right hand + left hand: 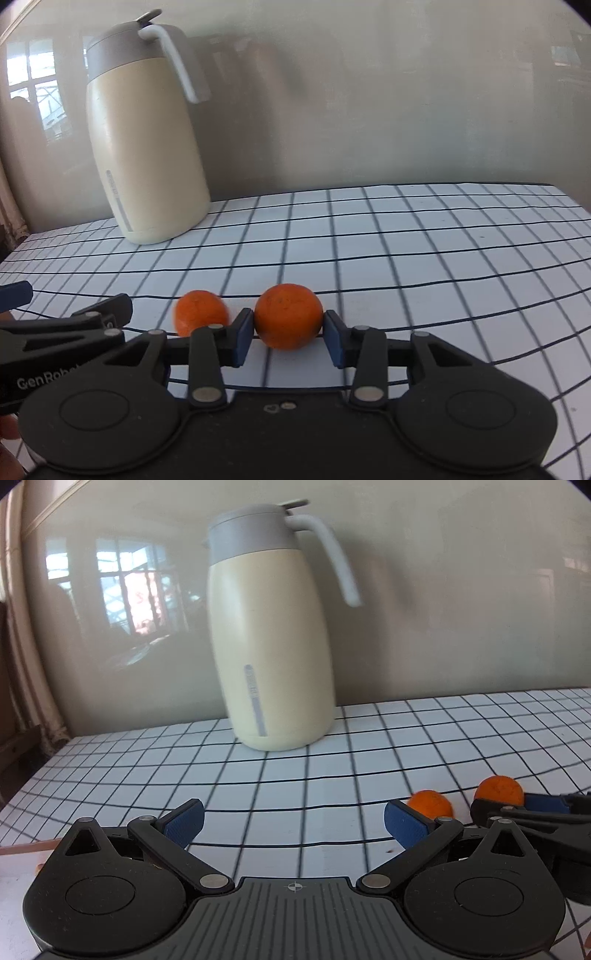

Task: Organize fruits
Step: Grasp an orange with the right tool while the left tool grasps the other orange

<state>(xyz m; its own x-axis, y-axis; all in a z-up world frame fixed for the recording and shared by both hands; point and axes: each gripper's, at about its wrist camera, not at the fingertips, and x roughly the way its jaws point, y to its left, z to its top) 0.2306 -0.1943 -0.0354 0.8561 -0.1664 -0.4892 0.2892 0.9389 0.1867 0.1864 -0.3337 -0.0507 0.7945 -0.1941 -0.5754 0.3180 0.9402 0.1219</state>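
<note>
Two round, matte oranges with finely pitted peel lie on a white cloth [424,236] ruled with a thin black grid. In the right wrist view the larger orange [288,316] sits at lower centre between the blue ribbed pads of the right gripper [289,341]; both pads meet its sides, so the narrowed jaws grip it. The smaller orange [201,312], blurred, lies just left of it, outside the left pad. A smooth cream jug [147,147] with a grey lid and curved white handle stands upright at upper left before a glossy pale wall.

The left wrist view alone shows the left gripper [293,825] at the bottom edge, jaws spread wide over bare cloth, nothing between them. There the oranges appear at lower right, partly hidden: the smaller behind the left gripper's right-hand pad, the larger behind the right gripper's black linkage. The jug fills the upper centre.

Both grippers tilt gently down toward the cloth, side by side.
</note>
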